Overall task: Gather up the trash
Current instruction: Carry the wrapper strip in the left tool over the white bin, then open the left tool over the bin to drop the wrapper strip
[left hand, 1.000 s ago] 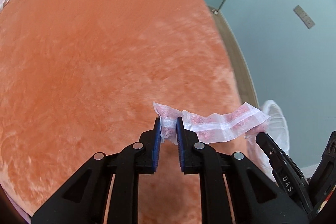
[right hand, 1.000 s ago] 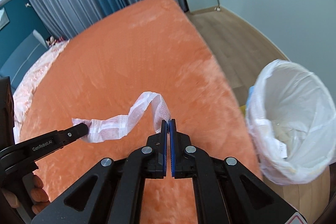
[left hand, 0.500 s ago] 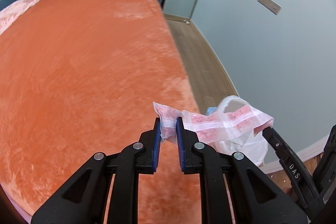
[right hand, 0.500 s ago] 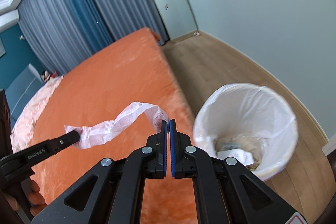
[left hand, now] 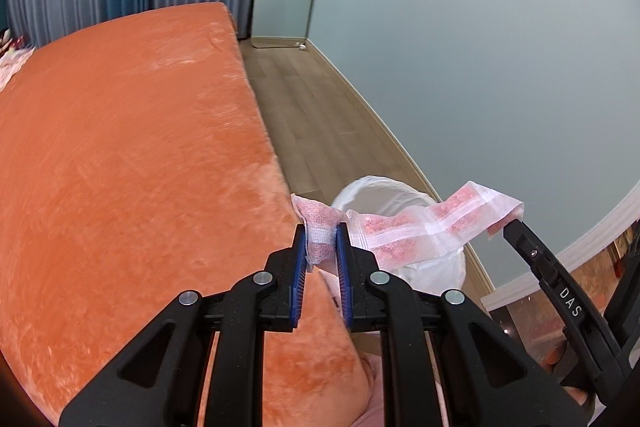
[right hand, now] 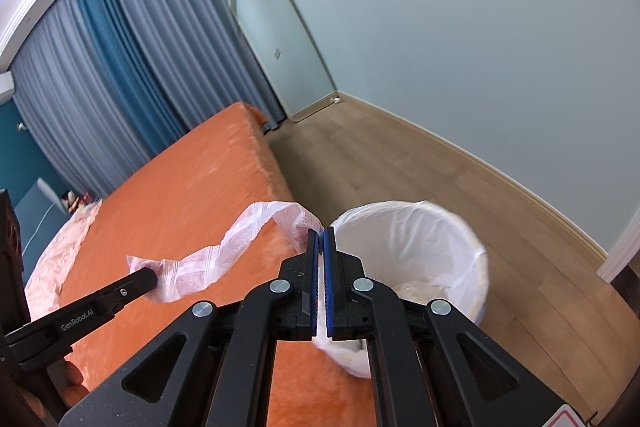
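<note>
A long pink-and-white plastic wrapper [left hand: 424, 231] hangs stretched between my two grippers. My left gripper [left hand: 321, 233] is shut on one end of it. My right gripper [right hand: 319, 239] is shut on the other end, and the wrapper [right hand: 236, 247] arcs away to the left in the right wrist view. The right gripper also shows in the left wrist view [left hand: 514, 227] at the right. A bin lined with a white bag [right hand: 416, 247] stands on the floor beside the bed, just beyond the right gripper; it shows behind the wrapper in the left wrist view [left hand: 372, 191].
An orange fuzzy bed [left hand: 120, 147] fills the left side, its edge running next to the bin. A wooden floor [right hand: 400, 167] lies between bed and pale blue wall. Curtains [right hand: 120, 67] and a leaning mirror [right hand: 276, 39] stand at the far end.
Both grippers have carried the wrapper rightward off the bed toward the bin. The bin has come closer and more central in both views. Both grips are unchanged.
</note>
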Demonstrator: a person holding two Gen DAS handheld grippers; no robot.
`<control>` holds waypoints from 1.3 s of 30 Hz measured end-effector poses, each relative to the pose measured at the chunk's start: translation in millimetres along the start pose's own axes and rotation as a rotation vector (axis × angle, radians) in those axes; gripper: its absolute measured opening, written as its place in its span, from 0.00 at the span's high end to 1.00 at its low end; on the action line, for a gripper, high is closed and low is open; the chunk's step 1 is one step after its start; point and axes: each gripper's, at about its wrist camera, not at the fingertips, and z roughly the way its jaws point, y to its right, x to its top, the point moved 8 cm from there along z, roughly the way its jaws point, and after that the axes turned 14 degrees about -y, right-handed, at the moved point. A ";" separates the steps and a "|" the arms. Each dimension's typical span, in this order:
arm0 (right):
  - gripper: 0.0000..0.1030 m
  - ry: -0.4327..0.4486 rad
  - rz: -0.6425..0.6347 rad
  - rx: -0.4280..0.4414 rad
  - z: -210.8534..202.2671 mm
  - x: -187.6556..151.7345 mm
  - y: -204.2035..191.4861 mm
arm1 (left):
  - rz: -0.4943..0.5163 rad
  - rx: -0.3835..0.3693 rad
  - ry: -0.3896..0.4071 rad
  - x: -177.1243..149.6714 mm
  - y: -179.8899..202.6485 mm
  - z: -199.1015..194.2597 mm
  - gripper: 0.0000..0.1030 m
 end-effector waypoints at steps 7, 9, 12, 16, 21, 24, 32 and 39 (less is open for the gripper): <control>0.98 0.024 0.036 -0.031 -9.7 9.8 29.9 | 0.069 -0.009 -0.020 4.6 37.1 14.8 0.86; 0.98 0.030 0.044 -0.040 -11.5 12.6 37.6 | 0.081 -0.012 -0.024 6.0 45.9 18.2 0.86; 0.98 0.038 0.055 -0.051 -15.4 14.0 46.1 | 0.093 -0.017 -0.024 8.4 54.2 20.9 0.86; 0.98 0.043 0.063 -0.069 -15.2 14.7 55.1 | 0.113 -0.018 -0.020 13.2 66.5 26.5 0.84; 0.98 0.041 0.064 -0.075 -13.8 14.1 58.9 | 0.134 -0.016 -0.027 19.2 83.3 35.5 0.84; 0.98 0.044 0.064 -0.080 -14.1 15.6 60.9 | 0.149 -0.013 -0.029 19.5 90.0 39.6 0.84; 0.98 0.033 0.040 -0.092 -8.8 12.0 52.7 | 0.158 -0.005 -0.025 22.2 95.3 42.8 0.78; 0.94 0.006 -0.003 -0.094 0.9 10.8 39.1 | 0.144 0.013 -0.021 22.3 91.4 44.8 0.59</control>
